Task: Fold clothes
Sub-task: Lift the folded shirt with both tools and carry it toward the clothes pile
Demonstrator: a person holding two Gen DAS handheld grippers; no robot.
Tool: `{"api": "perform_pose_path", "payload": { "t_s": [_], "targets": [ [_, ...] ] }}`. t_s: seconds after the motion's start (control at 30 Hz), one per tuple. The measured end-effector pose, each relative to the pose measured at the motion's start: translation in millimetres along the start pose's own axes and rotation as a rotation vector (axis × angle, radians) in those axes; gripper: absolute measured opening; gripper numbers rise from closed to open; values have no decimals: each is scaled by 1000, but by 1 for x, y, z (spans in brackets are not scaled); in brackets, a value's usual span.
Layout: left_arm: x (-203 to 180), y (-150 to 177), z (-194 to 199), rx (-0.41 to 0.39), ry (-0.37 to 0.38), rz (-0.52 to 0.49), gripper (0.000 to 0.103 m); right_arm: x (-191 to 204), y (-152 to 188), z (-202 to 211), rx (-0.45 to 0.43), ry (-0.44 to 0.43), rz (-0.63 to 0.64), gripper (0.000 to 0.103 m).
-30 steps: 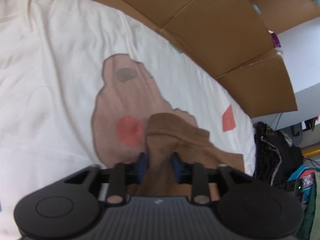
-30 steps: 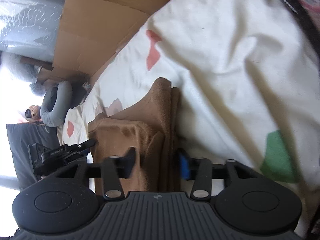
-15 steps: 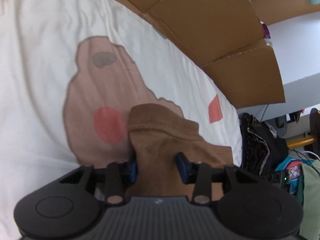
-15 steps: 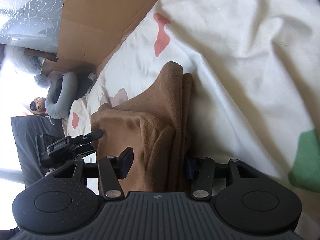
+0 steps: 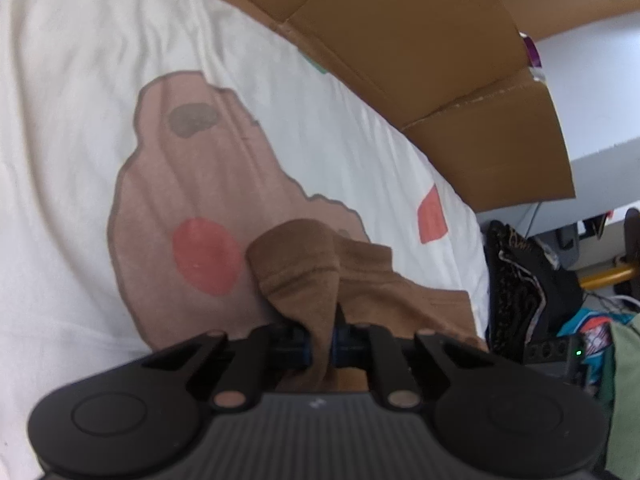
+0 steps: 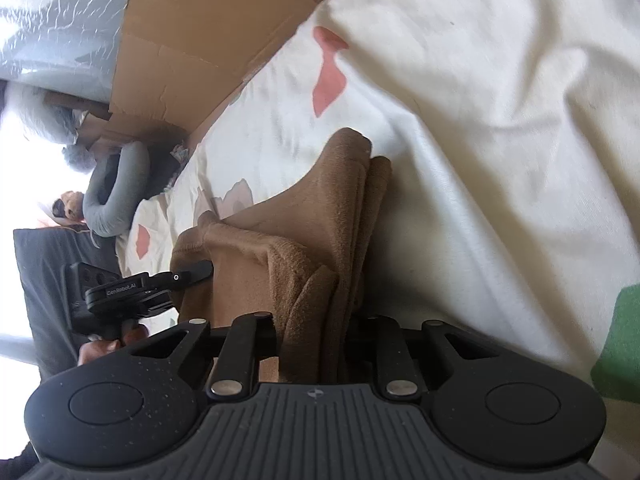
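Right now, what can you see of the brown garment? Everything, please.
The brown fleece-like garment is soft, fuzzy and plain tan, folded into several stacked layers with a rounded fold at its far end. It lies on the cream bedsheet with pink and red patches. The left gripper is closing on a bunched corner of it, fabric between the fingers; the right gripper is closing on its thick layered edge.

Open white bedsheet ahead and left; cardboard panels walling the far edge; clothes pile crowding the right
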State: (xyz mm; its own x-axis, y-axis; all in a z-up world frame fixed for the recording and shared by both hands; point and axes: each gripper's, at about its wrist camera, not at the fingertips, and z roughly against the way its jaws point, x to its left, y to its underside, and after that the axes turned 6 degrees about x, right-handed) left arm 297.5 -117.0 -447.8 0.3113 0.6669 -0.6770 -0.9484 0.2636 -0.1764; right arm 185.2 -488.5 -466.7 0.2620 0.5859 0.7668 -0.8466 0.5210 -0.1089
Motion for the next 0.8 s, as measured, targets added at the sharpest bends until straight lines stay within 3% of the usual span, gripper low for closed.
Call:
{"api": "perform_pose_path", "payload": {
  "t_s": [0.4, 0.67, 0.8],
  "targets": [
    [-48, 9, 35, -43, -96, -51, 7, 40, 9, 17, -67, 99, 66, 15],
    [-101, 25, 82, -106, -176, -83, 7, 97, 22, 44, -105, 155, 160, 14],
    [-127, 29, 115, -149, -160, -87, 7, 125, 30, 69, -143, 157, 191, 14]
  ]
}}
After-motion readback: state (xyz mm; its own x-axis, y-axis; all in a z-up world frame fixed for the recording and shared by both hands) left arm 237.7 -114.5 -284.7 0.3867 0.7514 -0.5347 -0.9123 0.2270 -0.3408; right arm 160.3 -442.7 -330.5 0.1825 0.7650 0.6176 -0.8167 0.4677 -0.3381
